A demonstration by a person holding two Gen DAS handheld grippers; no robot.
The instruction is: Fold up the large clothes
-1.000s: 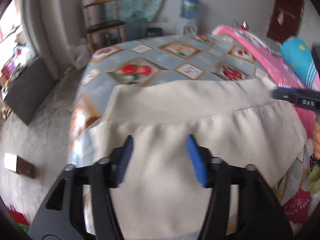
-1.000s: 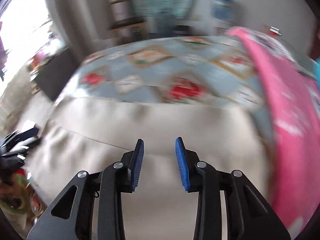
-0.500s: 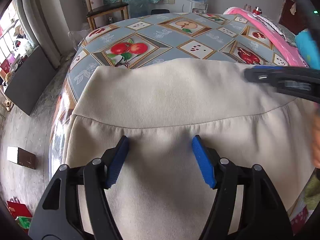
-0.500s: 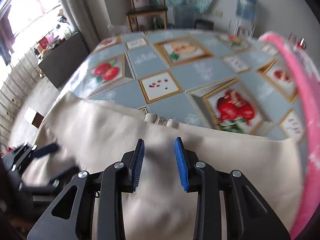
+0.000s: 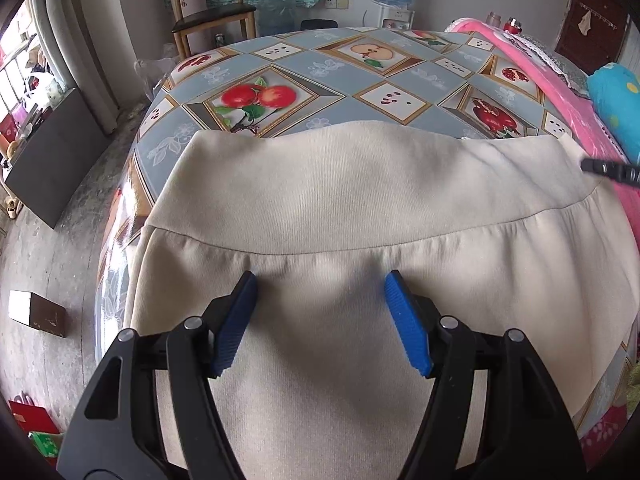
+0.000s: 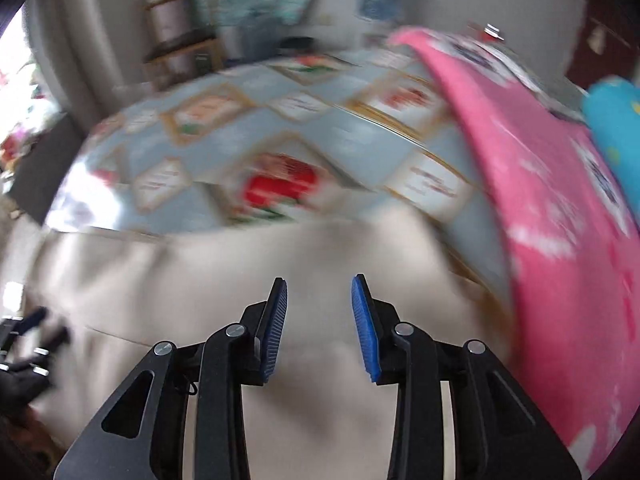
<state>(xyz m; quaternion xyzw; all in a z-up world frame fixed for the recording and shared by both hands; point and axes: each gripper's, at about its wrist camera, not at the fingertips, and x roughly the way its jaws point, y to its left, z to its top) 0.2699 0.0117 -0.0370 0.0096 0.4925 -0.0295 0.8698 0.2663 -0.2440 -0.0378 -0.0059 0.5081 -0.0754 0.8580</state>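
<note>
A large beige garment with a wide waistband lies flat on the table, and its lower part hangs toward me over the near edge. My left gripper stands open just below the waistband seam. Its blue pads sit on either side of a slight rise in the cloth without pinching it. The right wrist view is blurred by motion. There my right gripper hovers over the garment near its right end, jaws narrowly apart with nothing between them. Its black tip shows at the right edge of the left wrist view.
A fruit-patterned tablecloth covers the table beyond the garment. A pink blanket and a blue cushion lie along the right side. A wooden chair, water bottles and a dark cabinet stand on the floor around the table.
My left gripper sank closer to the garment early on, then held still. My right gripper swung from the middle of the waistband to the right, toward the pink blanket.
</note>
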